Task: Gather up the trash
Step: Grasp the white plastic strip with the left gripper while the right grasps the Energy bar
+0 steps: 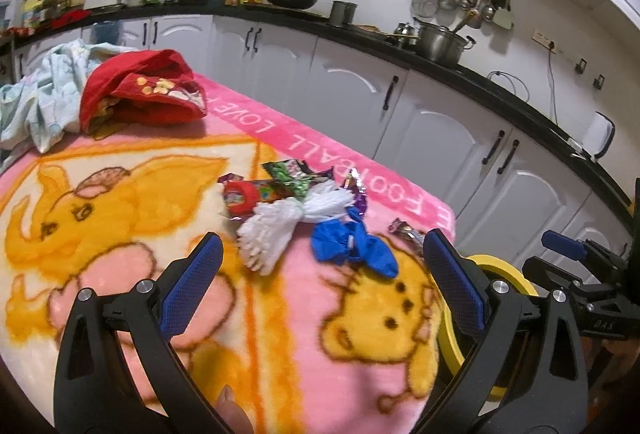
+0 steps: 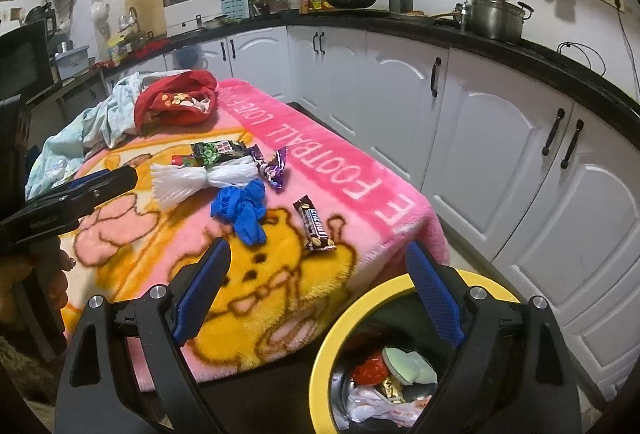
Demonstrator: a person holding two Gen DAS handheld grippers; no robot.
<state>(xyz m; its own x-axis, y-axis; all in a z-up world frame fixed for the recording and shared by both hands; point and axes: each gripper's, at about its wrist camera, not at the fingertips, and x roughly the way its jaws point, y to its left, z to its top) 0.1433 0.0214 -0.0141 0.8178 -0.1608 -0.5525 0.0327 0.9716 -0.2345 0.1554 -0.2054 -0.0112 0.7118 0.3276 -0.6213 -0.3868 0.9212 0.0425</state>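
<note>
Right gripper: fingers spread wide, empty, above the table edge and yellow-rimmed bin holding wrappers. Left gripper: fingers wide, empty, over the pink blanket. On the blanket: blue glove, white foam net touching it, chocolate bar wrapper apart, purple wrapper, green snack packet. Far end: red cloth.

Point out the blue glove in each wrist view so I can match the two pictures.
Left wrist view: the blue glove lies crumpled right of centre on the pink blanket, just right of the white foam net.
Right wrist view: it lies left of centre, just below the same net, left of the brown candy bar wrapper.
Shared landmark: the white "FOOTBALL" lettering along the blanket's pink border.
</note>
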